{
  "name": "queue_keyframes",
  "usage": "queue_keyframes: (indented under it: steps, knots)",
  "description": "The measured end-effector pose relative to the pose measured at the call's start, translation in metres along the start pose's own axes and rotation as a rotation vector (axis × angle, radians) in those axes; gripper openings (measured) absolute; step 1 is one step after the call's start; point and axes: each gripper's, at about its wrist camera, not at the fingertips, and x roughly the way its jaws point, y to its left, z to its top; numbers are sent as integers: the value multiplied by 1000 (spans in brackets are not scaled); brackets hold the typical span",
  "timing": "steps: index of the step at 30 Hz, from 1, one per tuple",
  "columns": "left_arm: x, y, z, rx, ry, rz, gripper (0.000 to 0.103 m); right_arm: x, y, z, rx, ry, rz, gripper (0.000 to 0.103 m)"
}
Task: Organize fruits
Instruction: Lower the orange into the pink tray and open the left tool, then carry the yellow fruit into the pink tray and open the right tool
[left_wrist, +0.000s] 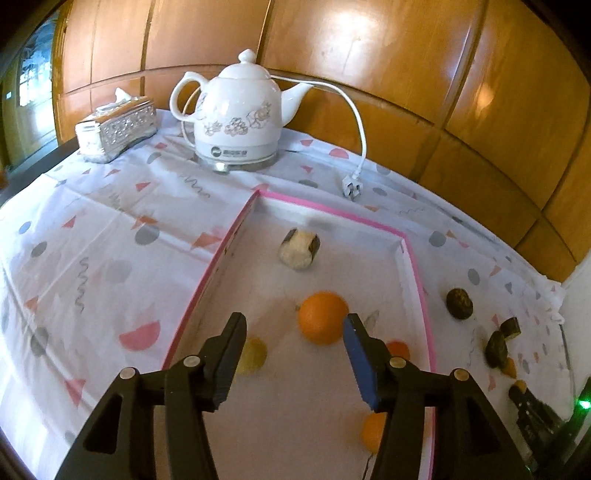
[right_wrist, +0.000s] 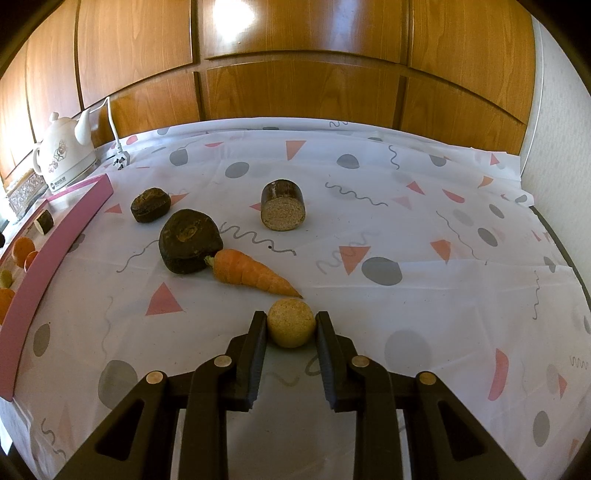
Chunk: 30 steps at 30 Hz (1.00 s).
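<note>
My left gripper (left_wrist: 293, 325) is open and empty above a shallow pink-rimmed box (left_wrist: 229, 236). In the box lie a large orange (left_wrist: 322, 322), a smaller orange (left_wrist: 373, 430), a yellowish fruit (left_wrist: 255, 355), another orange piece (left_wrist: 399, 349) and a cut dark-skinned piece (left_wrist: 299, 248). My right gripper (right_wrist: 291, 320) is shut on a tan round cut piece (right_wrist: 291, 323) on the tablecloth. Just beyond it lie a carrot (right_wrist: 251, 274), two dark brown pieces (right_wrist: 190, 239) (right_wrist: 150, 205) and a cut cylinder (right_wrist: 283, 205).
A white kettle (left_wrist: 236, 114) with its cord and plug (left_wrist: 351, 188) stands at the back, beside a silver tissue box (left_wrist: 116, 127). Wooden panels (right_wrist: 295, 55) close the back. The box's pink wall (right_wrist: 62, 243) lies left of the right gripper. Dark pieces (left_wrist: 459, 303) lie right of the box.
</note>
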Motion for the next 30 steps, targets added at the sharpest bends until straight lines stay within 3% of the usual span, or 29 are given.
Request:
queue_keyframes:
  steps: [2, 7, 15, 22, 30]
  knots:
    - [-5, 0, -6, 0, 1, 2, 66, 0, 0, 0, -2, 1, -2, 26]
    - [-18, -6, -17, 58, -24, 29, 70, -2, 0, 1, -4, 4, -7, 26]
    - [-25, -4, -23, 63, -27, 24, 72, -7, 9, 1, -7, 21, 36, 26]
    - [-26, -2, -24, 62, -29, 27, 76, -15, 35, 3, -42, 34, 131, 26]
    - [-30, 7, -23, 42, -40, 20, 77, -34, 95, 25, -149, 6, 318, 26]
